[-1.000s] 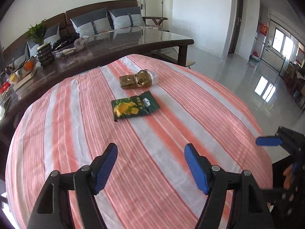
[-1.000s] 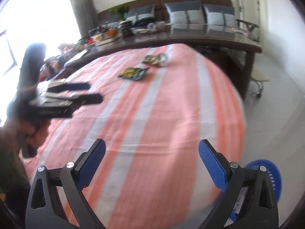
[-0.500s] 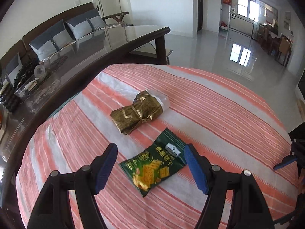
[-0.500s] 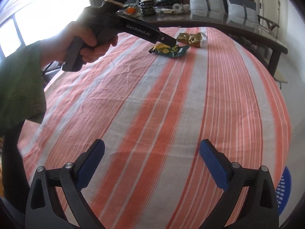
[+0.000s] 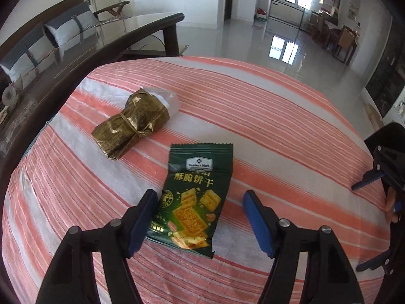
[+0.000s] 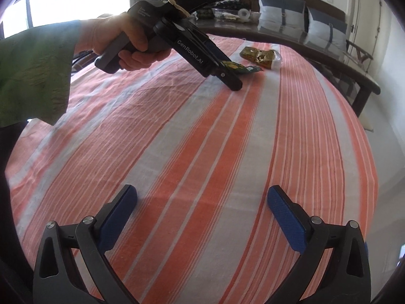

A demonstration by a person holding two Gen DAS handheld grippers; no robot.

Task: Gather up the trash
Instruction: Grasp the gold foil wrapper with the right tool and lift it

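Left gripper (image 5: 200,207): jaws spread and just been closing, astride the near end of the cracker packet (image 5: 195,202); left pad at the packet's edge, right pad apart from it.
Right gripper (image 6: 202,210): jaws spread, nothing between them, over bare cloth near the table's near edge.
Cracker packet: flat on the striped tablecloth (image 5: 278,126), toward the far edge.
Gold wrapper (image 5: 131,124): crumpled, just beyond the packet, apart from it.
Hand (image 6: 131,43): grips the left gripper's handle; green sleeve (image 6: 33,76) behind it.

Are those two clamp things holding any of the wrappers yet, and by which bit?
Nothing is held. The left tool has been closing around the green cracker packet with its pads apart from it; the right tool is open above the striped cloth.
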